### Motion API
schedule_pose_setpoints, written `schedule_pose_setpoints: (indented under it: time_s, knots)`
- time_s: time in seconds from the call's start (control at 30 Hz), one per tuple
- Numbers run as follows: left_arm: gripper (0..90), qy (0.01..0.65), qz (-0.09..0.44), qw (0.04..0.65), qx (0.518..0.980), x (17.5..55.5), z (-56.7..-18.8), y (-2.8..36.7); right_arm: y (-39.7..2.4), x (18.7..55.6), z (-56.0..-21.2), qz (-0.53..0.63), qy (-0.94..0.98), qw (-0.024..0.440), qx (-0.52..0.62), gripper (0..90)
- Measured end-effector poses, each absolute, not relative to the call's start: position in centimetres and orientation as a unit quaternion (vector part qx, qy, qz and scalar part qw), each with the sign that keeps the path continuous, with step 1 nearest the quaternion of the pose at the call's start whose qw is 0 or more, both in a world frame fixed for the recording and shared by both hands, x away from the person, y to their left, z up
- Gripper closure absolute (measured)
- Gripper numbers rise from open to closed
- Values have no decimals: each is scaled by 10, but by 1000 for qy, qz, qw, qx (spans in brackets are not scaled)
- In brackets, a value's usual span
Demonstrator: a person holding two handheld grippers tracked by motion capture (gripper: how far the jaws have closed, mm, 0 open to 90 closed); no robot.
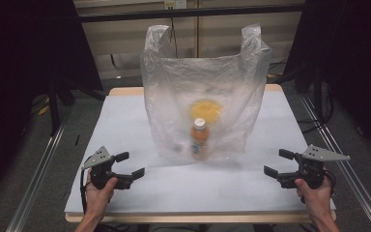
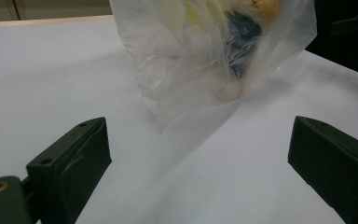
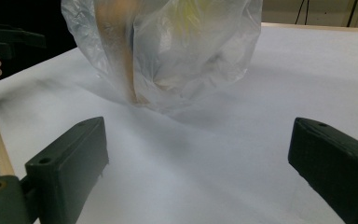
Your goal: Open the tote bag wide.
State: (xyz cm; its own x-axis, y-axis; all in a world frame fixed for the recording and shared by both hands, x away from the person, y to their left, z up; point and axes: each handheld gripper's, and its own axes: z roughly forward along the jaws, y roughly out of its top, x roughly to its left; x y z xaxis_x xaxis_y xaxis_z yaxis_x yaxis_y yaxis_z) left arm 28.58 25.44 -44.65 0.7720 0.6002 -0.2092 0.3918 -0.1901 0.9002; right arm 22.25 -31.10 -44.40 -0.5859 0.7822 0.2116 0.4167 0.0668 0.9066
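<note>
A clear plastic bag stands upright in the middle of the white table, its two handles raised. Inside it stands a bottle of orange drink with a white cap, and behind that something yellow. My left gripper rests near the table's front left, jaws wide open and empty, pointing toward the bag. My right gripper sits near the front right, also open and empty, facing the bag. Both stand well short of the bag.
The table's wooden edge runs along the front. Metal rails flank the table on the floor. Dark stands and curtains rise at both sides. Bare white surface lies between the grippers and the bag.
</note>
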Motion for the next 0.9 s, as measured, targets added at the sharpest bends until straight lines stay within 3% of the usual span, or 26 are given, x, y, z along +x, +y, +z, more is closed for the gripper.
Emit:
schedule_pose_setpoints:
  time_s: [0.5, 0.9]
  knots:
    - [51, 331, 95, 538, 770, 287, -446, 251, -309, 229, -444, 532, 708, 172, 431, 57]
    - [69, 328, 105, 532, 774, 287, -428, 233, -288, 236, -425, 520, 720, 177, 424, 126]
